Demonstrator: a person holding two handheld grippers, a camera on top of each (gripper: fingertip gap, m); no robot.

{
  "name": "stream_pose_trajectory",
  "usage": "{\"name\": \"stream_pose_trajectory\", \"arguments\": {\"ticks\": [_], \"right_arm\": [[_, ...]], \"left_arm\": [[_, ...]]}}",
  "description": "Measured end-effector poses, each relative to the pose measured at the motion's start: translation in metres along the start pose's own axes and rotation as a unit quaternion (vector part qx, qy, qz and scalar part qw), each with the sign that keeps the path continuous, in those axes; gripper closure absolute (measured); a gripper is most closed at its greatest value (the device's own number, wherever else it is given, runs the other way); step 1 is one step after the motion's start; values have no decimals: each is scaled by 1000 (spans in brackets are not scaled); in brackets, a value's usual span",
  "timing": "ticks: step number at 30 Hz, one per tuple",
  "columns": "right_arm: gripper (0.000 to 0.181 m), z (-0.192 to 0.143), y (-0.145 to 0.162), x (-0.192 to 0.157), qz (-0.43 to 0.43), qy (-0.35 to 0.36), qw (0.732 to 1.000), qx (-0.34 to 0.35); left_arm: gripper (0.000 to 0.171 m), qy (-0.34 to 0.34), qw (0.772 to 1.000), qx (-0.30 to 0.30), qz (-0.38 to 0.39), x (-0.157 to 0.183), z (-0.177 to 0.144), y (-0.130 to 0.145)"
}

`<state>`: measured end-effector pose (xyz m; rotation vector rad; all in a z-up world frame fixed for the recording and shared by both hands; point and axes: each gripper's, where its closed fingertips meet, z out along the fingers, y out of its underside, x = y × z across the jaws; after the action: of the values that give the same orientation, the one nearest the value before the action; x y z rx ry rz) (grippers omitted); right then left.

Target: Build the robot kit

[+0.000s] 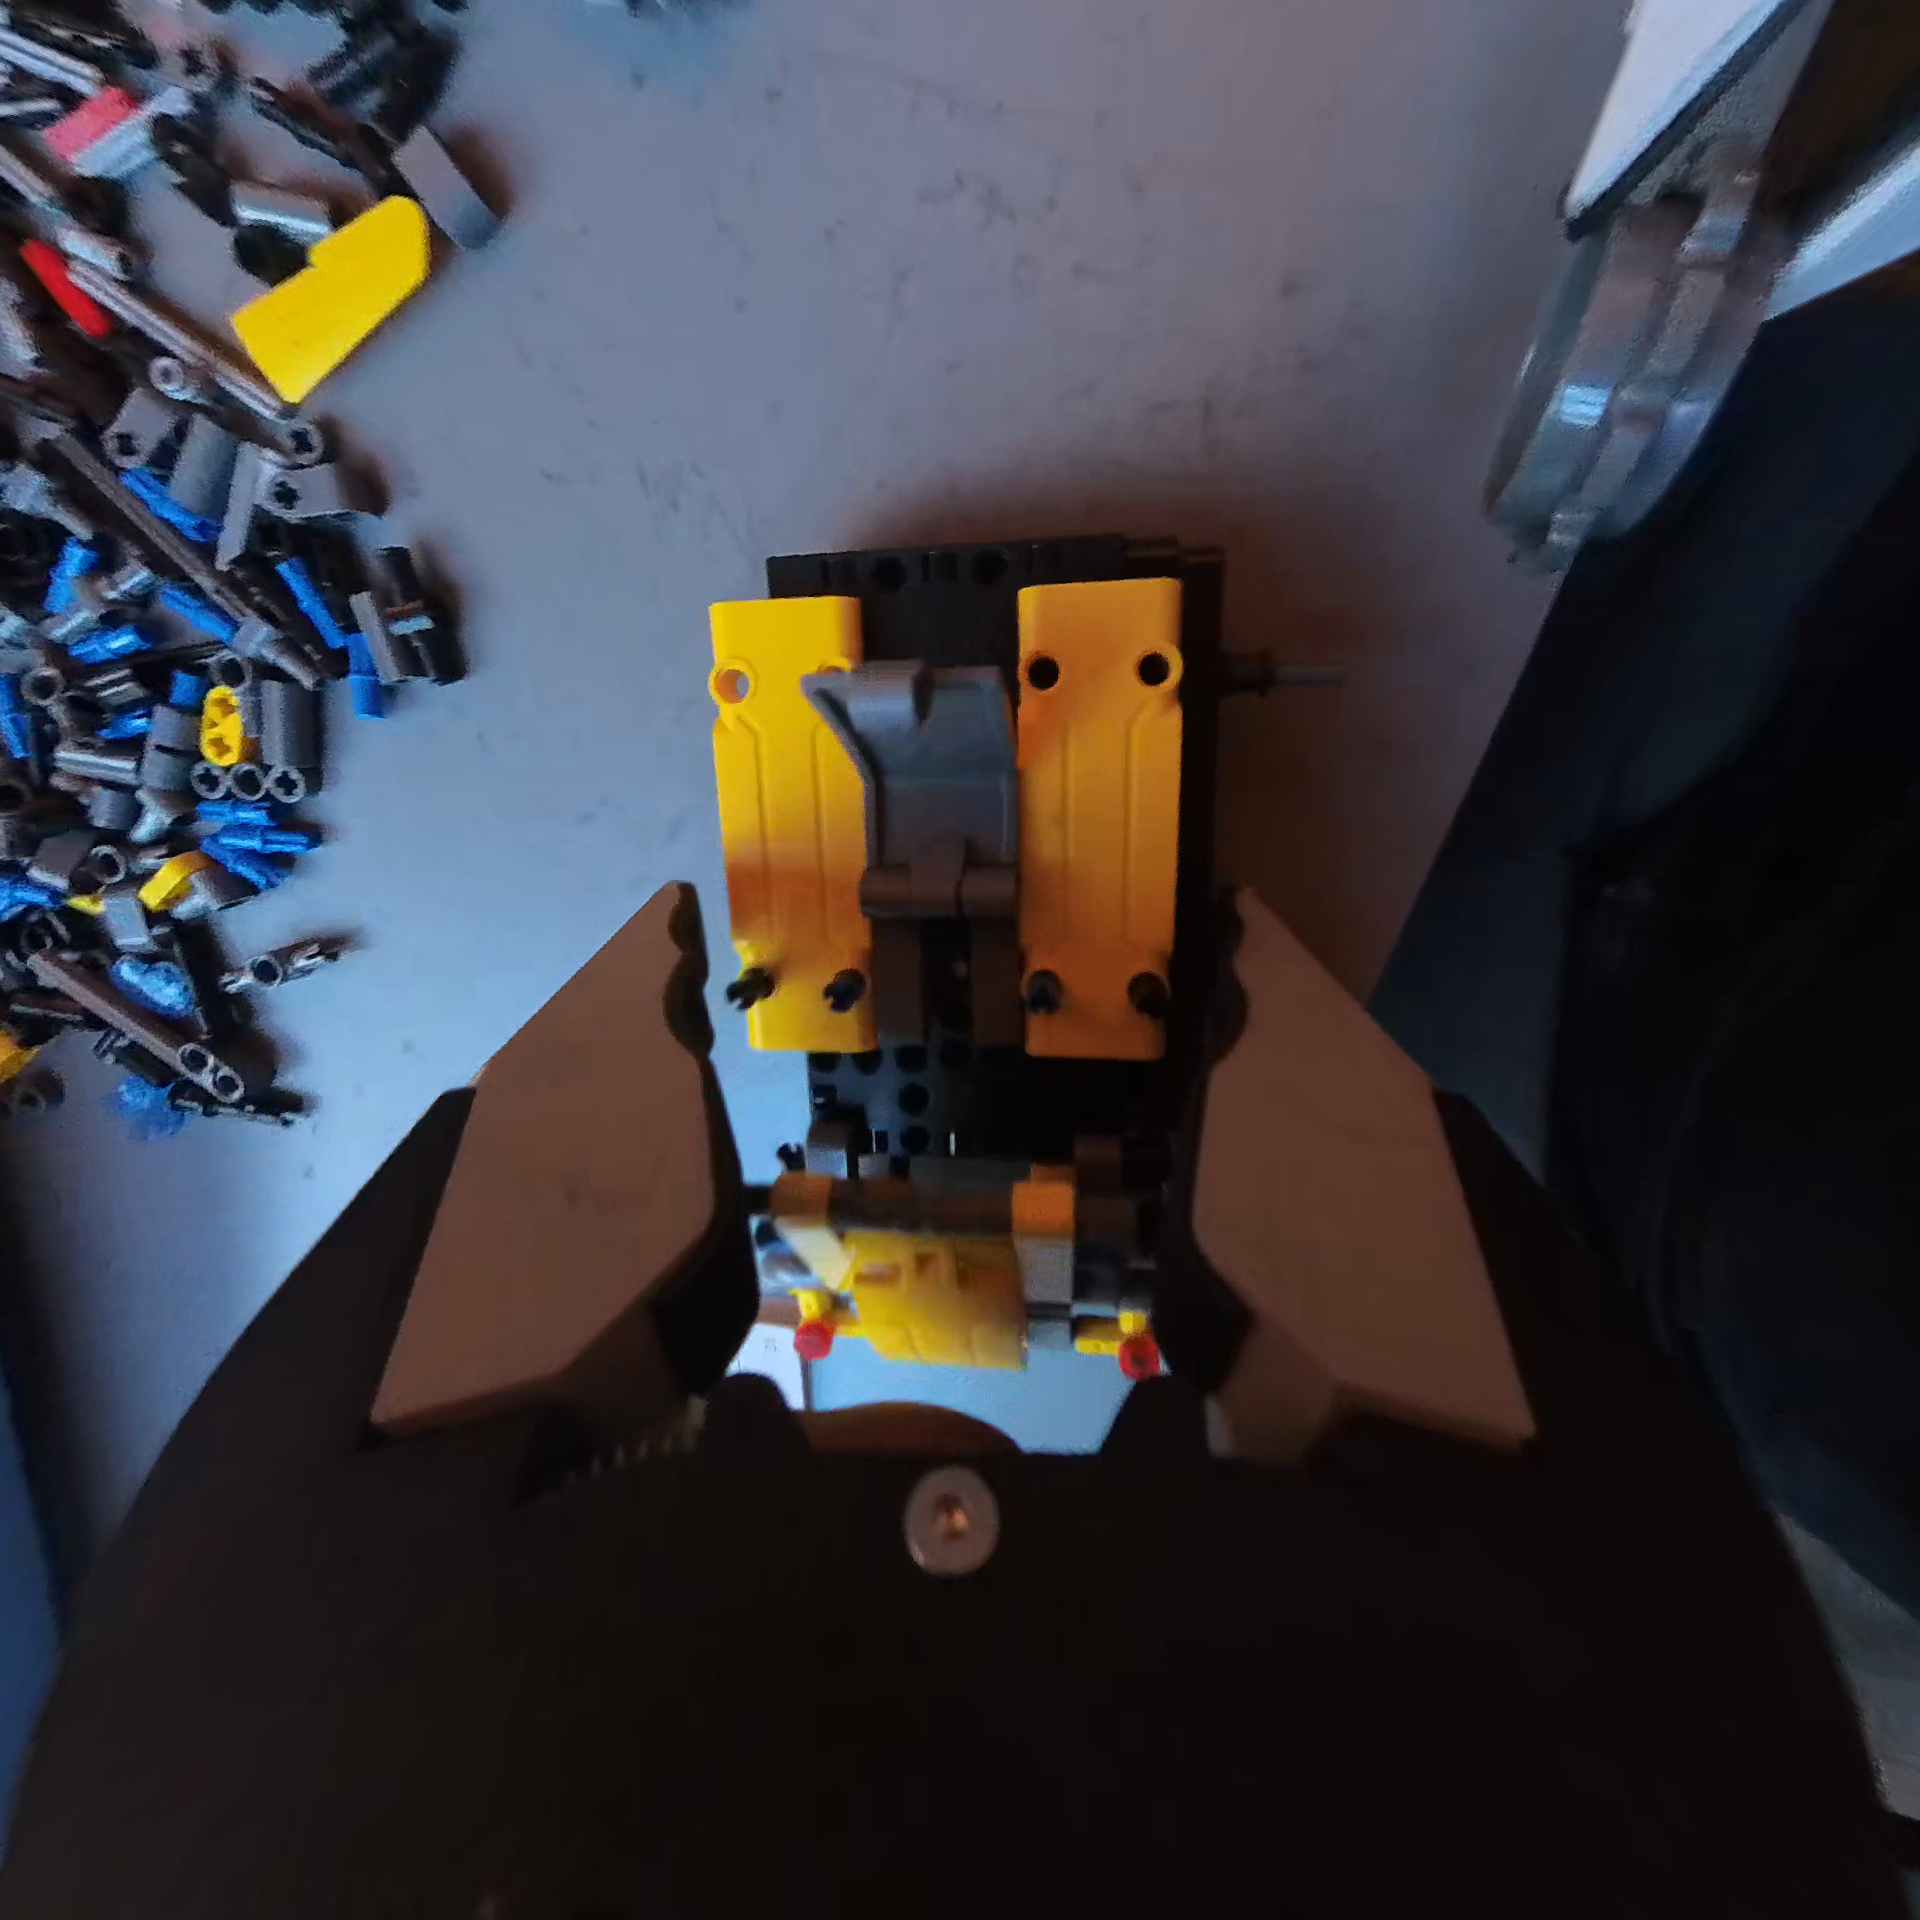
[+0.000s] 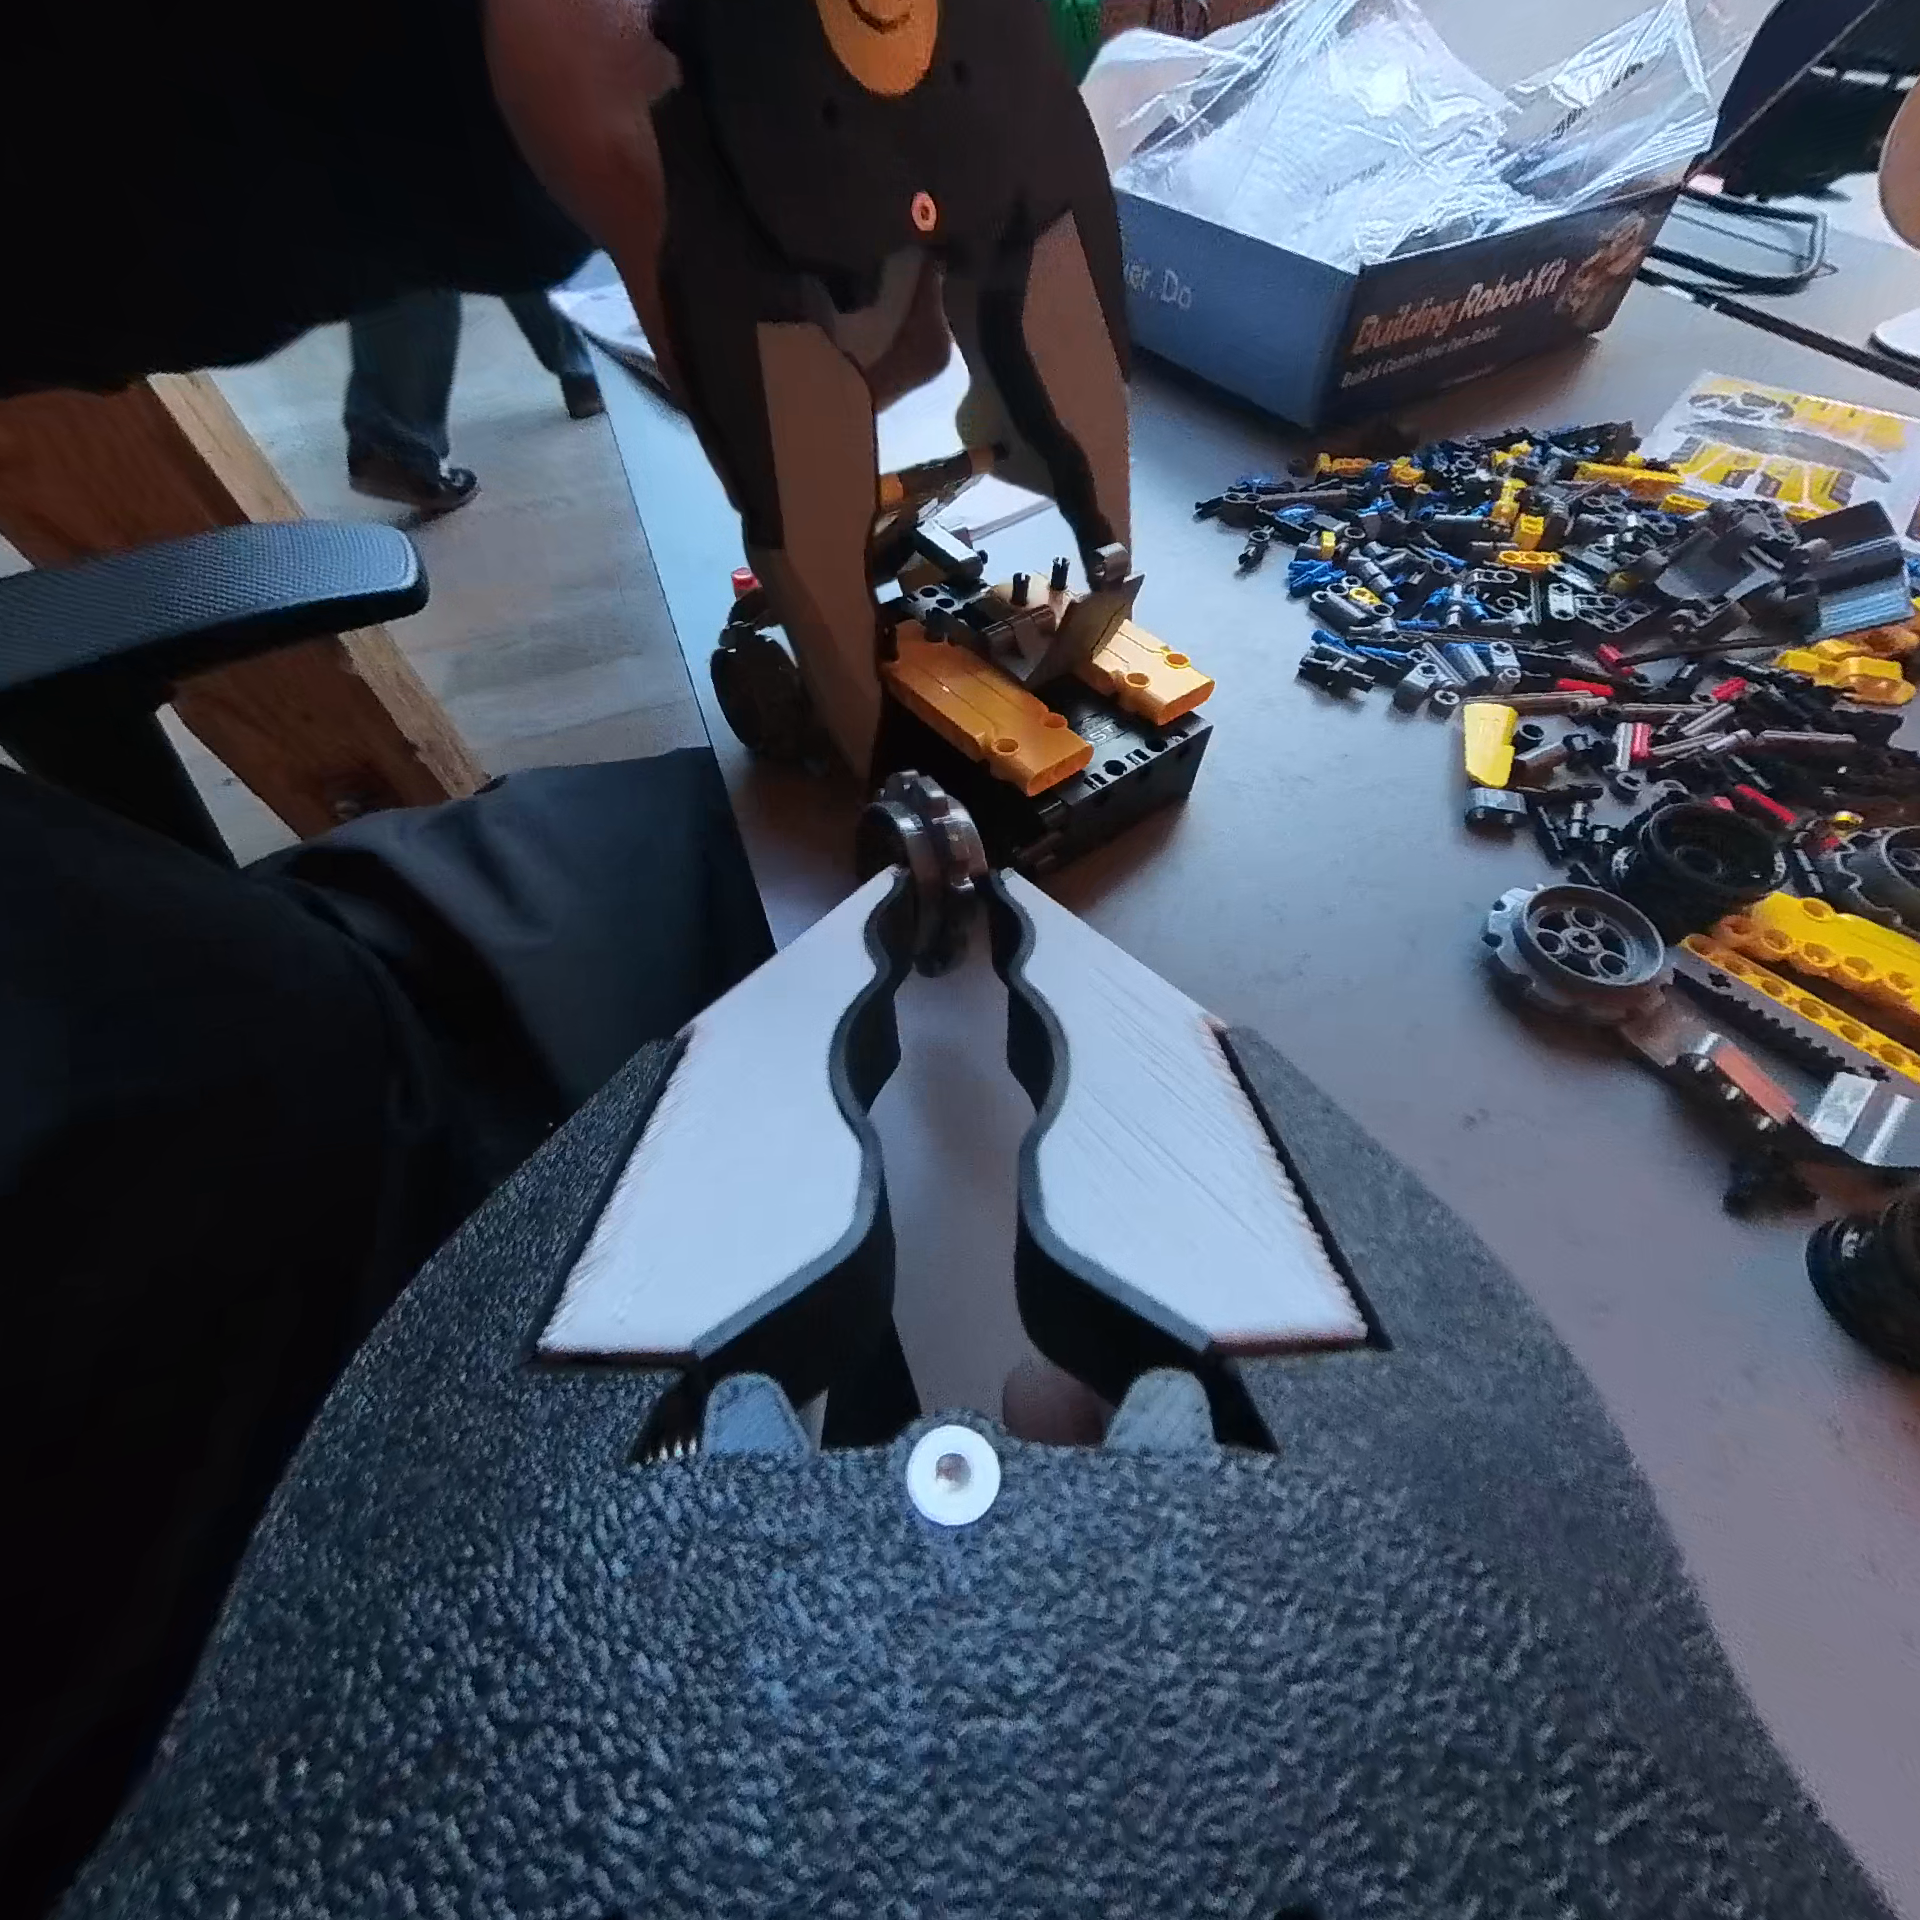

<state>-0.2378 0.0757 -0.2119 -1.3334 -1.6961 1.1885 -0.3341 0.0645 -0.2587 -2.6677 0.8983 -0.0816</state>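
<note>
Straddling a half-built black and yellow brick vehicle (image 1: 966, 831), my left gripper (image 1: 961, 935) has its fingers spread wide at the model's sides; I cannot tell whether they press it. My right gripper (image 2: 935, 894) is clenched on a small dark sprocket wheel (image 2: 923, 847), just beside the vehicle. Loose brick parts (image 2: 1621, 644) lie to its right.

Bare surface (image 1: 644, 436) lies open between the part-built model (image 1: 966, 831) and the loose parts pile (image 1: 156, 675) — on the model's other side, the surface edge crowds close.
</note>
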Motion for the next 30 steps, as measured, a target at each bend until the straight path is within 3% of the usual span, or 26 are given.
{"name": "stream_pose_trajectory", "arguments": {"ticks": [12, 17, 21, 25, 30], "right_arm": [[168, 1, 6, 11, 13, 37, 999, -1], [168, 0, 2, 13, 38, 30, 999, 18], [168, -4, 4, 16, 36, 40, 998, 17], [168, -4, 5, 17, 52, 31, 998, 18], [168, -1, 8, 13, 47, 24, 999, 10]], "left_arm": [[80, -22, 994, 86, -58, -1, -22, 2], [76, -34, 996, 68, -49, 1, -17, 2], [89, -16, 994, 89, -53, 3, -26, -4], [87, -40, 994, 86, -55, -7, -37, 0], [85, -21, 996, 73, -45, 4, -31, 0]]}}
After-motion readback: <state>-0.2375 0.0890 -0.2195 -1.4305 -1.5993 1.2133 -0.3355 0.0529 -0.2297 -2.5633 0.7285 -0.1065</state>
